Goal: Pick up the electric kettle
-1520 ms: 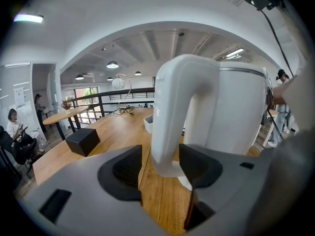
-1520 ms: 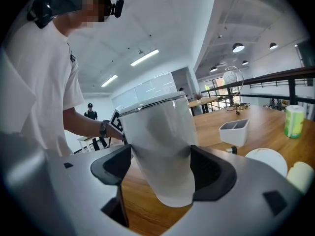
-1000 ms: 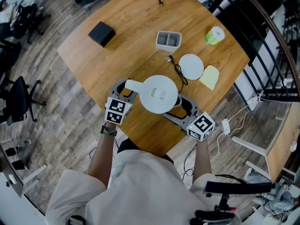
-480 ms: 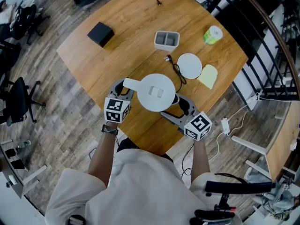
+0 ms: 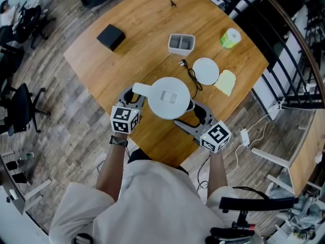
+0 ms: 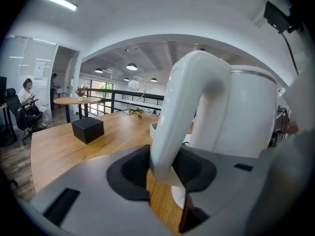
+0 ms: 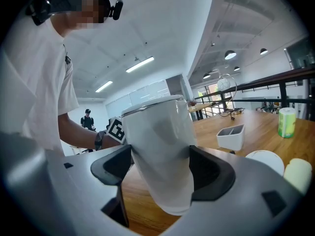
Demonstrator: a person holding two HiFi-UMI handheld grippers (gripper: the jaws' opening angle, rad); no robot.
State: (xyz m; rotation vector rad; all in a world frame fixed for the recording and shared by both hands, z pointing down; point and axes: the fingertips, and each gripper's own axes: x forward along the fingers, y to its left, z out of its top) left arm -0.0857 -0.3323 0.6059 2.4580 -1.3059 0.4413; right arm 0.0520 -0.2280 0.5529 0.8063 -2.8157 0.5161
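Observation:
The white electric kettle (image 5: 169, 96) sits over the near part of the round wooden table (image 5: 152, 14), between both grippers. My left gripper (image 5: 136, 94) comes in from the left, and its dark pads press on either side of the kettle's curved handle (image 6: 189, 107). My right gripper (image 5: 192, 114) comes in from the right, with its pads clamped on the kettle's lower body (image 7: 160, 146). In the right gripper view the kettle leans a little. Whether its base touches the table I cannot tell.
The kettle's white round base (image 5: 206, 71) with a black cord (image 5: 192, 76) lies just beyond. Further back are a grey tray (image 5: 182, 43), a black box (image 5: 110, 36), a green roll (image 5: 231, 38) and a pale yellow pad (image 5: 227, 83). A black railing runs along the right.
The kettle and both grippers have shifted slightly away from me and to the left. The left gripper's marker cube has rolled a little.

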